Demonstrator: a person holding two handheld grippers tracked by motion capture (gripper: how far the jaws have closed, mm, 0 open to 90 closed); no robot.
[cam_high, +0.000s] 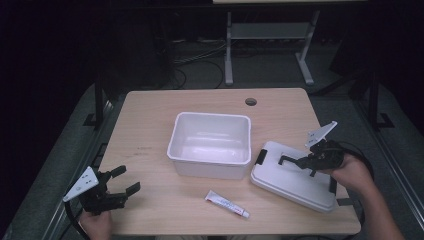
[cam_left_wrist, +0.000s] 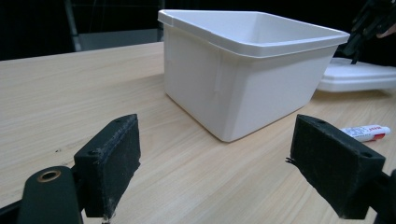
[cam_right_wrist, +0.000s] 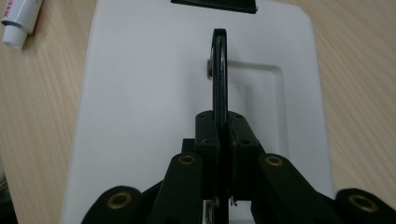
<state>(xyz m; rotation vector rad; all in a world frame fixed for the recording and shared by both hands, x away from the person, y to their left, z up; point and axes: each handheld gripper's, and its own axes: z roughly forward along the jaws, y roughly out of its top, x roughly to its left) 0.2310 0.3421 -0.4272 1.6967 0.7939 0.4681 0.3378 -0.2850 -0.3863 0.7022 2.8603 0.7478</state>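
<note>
A white lid (cam_high: 290, 182) lies flat on the table, right of the white bin (cam_high: 210, 116). My right gripper (cam_high: 306, 161) reaches over it, shut on the thin black handle (cam_high: 290, 161) that stands up from the lid's top. The right gripper view has the pads (cam_right_wrist: 208, 135) pressed on either side of that handle (cam_right_wrist: 219, 70), above the lid (cam_right_wrist: 140, 93). My left gripper (cam_high: 127, 180) rests open at the front left, nothing between its pads (cam_left_wrist: 112, 158); it faces the bin (cam_left_wrist: 243, 84). A small white and red tube (cam_high: 227, 204) lies in front of the bin.
The bin is open and looks empty. A black latch (cam_high: 261, 156) sits on the lid's edge nearest the bin. The wooden table (cam_high: 150, 130) has a cable hole (cam_high: 251, 101) at the back. The lid's front corner lies close to the table's front right edge.
</note>
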